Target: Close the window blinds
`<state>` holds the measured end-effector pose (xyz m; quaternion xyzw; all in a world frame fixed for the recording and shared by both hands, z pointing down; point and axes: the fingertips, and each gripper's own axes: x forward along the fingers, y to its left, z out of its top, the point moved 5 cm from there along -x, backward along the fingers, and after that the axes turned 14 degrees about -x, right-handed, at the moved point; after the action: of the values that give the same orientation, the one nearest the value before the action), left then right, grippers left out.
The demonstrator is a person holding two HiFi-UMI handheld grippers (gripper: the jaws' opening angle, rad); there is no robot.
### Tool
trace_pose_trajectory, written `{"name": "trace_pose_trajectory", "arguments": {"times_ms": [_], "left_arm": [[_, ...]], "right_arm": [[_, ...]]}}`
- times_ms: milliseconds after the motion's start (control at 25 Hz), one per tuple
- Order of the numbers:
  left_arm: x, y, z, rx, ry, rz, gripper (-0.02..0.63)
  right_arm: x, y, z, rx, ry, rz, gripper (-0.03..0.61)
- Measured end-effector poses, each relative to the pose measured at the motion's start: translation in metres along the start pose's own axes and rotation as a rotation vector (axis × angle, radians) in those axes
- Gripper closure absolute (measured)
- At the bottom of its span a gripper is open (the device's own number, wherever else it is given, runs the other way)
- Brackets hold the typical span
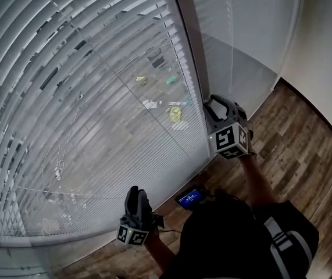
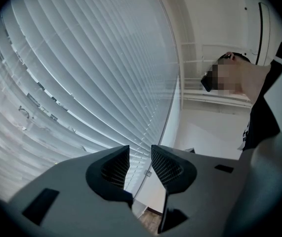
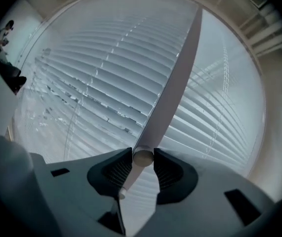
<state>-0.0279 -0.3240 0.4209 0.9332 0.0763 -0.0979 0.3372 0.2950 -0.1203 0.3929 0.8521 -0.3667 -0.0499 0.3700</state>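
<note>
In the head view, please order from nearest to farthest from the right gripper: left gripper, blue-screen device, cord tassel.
1. Blue-screen device, just below-left of the right gripper, which holds the tilt wand.
2. Left gripper, farther lower left.
3. Cord tassel, far left against the blinds.

The dark grey two-jaw right gripper (image 1: 215,104) is held up on an outstretched forearm (image 1: 259,179), jaws clamped on the end of a slim white rod (image 3: 170,93); the matching left gripper (image 1: 138,193) sits lower, jaws slightly parted, empty

Two hand-held grippers (image 1: 136,192) (image 1: 215,102), two window blinds (image 1: 67,97) (image 1: 212,16), one wand (image 3: 143,156), one small screen (image 1: 190,197)
</note>
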Motion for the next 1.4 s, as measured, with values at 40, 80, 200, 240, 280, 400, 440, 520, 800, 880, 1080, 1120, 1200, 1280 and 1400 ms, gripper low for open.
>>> {"name": "trace_pose_trajectory", "arguments": {"times_ms": [40, 80, 200, 240, 280, 400, 440, 520, 800, 880, 1080, 1120, 1200, 1280, 1400], "left_arm": [[0.001, 0.0, -0.001, -0.001, 0.0, 0.0, 0.476], [0.003, 0.001, -0.002, -0.002, 0.001, 0.0, 0.476], [0.005, 0.001, -0.004, -0.005, 0.011, -0.008, 0.476], [0.004, 0.001, -0.005, -0.005, 0.013, -0.01, 0.476], [0.003, 0.0, -0.005, -0.005, 0.014, -0.012, 0.476], [0.005, -0.001, -0.004, -0.005, 0.012, -0.013, 0.476], [0.007, -0.002, -0.004, -0.006, 0.012, -0.014, 0.476], [0.011, -0.003, -0.005, -0.007, 0.017, -0.016, 0.476], [0.031, -0.002, -0.013, -0.007, 0.045, -0.026, 0.476], [0.029, -0.004, -0.012, -0.003, 0.044, -0.034, 0.476], [0.03, -0.01, -0.002, -0.013, 0.047, -0.033, 0.476], [0.032, -0.008, -0.002, -0.016, 0.047, -0.031, 0.476], [0.032, -0.003, -0.007, -0.019, 0.044, -0.028, 0.476], [0.028, 0.001, -0.013, -0.017, 0.038, -0.022, 0.476], [0.025, 0.004, -0.016, -0.018, 0.032, -0.011, 0.476]], "right_arm": [[0.002, 0.0, -0.001, -0.022, 0.011, 0.001, 0.444], [0.003, -0.001, -0.001, -0.03, 0.022, 0.006, 0.446], [0.003, -0.002, -0.002, 0.04, 0.043, 0.029, 0.448], [0.003, -0.002, -0.002, 0.095, 0.042, 0.043, 0.448], [0.003, -0.002, -0.002, 0.164, 0.038, 0.063, 0.448], [0.005, -0.007, -0.009, 0.4, 0.009, 0.129, 0.449], [0.007, -0.009, -0.012, 0.474, -0.003, 0.15, 0.449], [0.01, -0.013, -0.018, 0.618, -0.029, 0.192, 0.449], [0.02, -0.019, -0.034, 0.729, -0.151, 0.261, 0.443], [0.009, -0.02, -0.024, 0.502, -0.151, 0.179, 0.425], [0.006, -0.015, -0.002, 0.103, -0.054, 0.067, 0.423], [0.011, -0.014, -0.001, 0.068, -0.035, 0.055, 0.422], [0.017, -0.012, -0.003, 0.006, 0.003, 0.036, 0.424], [0.019, -0.005, -0.011, -0.028, 0.03, 0.039, 0.446], [0.02, -0.005, -0.015, 0.085, 0.053, 0.066, 0.449]]}}
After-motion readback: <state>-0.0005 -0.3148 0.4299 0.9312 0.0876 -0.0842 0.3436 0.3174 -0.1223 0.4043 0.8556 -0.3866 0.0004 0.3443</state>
